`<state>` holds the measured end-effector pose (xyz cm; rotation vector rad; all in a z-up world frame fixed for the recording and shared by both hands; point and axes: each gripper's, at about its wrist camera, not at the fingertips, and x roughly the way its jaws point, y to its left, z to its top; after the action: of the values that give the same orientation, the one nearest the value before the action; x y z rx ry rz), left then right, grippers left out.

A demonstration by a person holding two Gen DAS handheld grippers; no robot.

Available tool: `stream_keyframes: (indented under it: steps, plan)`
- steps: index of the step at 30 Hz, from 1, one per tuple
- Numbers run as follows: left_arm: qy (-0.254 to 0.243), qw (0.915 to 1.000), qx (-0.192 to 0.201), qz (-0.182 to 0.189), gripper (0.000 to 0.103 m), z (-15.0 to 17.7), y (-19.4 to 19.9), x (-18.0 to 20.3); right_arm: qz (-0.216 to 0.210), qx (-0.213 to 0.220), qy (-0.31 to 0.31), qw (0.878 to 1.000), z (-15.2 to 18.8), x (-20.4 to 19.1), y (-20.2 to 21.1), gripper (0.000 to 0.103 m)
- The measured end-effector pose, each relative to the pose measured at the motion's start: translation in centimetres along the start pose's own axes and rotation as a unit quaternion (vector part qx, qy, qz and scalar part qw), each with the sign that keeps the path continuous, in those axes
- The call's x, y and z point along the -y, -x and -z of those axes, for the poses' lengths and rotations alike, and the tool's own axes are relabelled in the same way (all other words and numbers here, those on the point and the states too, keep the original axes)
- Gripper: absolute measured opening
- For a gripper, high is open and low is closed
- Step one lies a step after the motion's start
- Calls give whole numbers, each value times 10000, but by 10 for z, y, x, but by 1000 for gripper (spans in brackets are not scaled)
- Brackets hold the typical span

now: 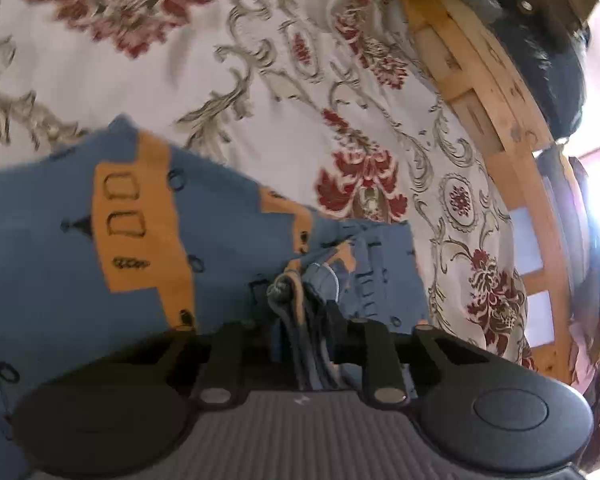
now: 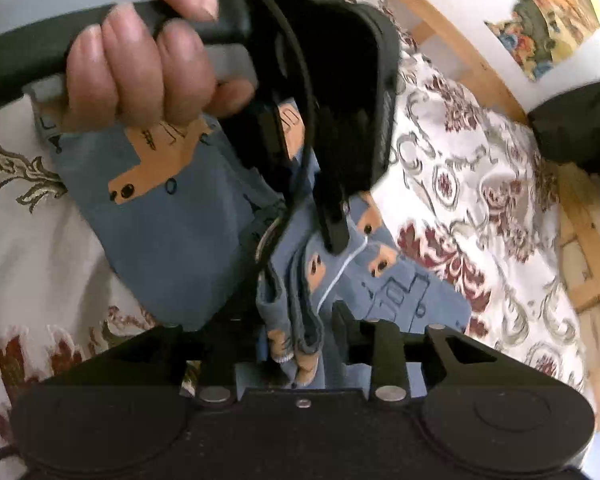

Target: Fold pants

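Pants: blue pants [image 1: 60, 264] with orange patches and dark printed shapes, lying on the bed, partly doubled over, one end bunched into thick folds
Where: spread on the patterned bedspread [image 1: 148, 92], toward the side near the wooden bed frame [image 1: 496, 92]
Feel: by the look, soft light knit, limp, will sag and slide rather than hold a crease; not fragile
Where to grip: the bunched hem or waistband edge, where several layers stack, looks the surest hold
Left tongs [image 1: 300, 312]: nearly closed, pinching a wad of gathered blue layers and a cord end between the fingers
Right tongs [image 2: 300, 320]: part open around a thick fold of the same cloth [image 2: 172, 248]; cloth sits between the fingers, but I cannot tell whether they press on it
Hand [image 2: 140, 68]: the person's left hand grips the other tool's handle, right above the pants
Risk: inner layers may slip out of the pinch when lifted
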<state>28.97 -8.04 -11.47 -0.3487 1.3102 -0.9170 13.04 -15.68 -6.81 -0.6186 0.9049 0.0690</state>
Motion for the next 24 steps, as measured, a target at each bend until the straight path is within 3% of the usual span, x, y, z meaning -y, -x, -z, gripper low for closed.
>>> stream_keyframes:
  steps: [4, 12, 16, 24]
  plan:
    - [41, 10000, -36, 47, 16, -4, 1, -4, -256, 0, -514, 9984, 2, 7, 6, 15]
    - [-50, 10000, -35, 10, 12, -5, 14, 2, -217, 325, -504, 9980, -17, -7, 30, 15]
    - [-177, 9998, 0, -2, 11, -8, 37, 4, -422, 514, -399, 9970, -35, -22, 40, 15]
    - [-286, 9976, -5, -624, 11, 0, 80, -20, -754, 614, -126, 9952, -61, -61, 41, 15]
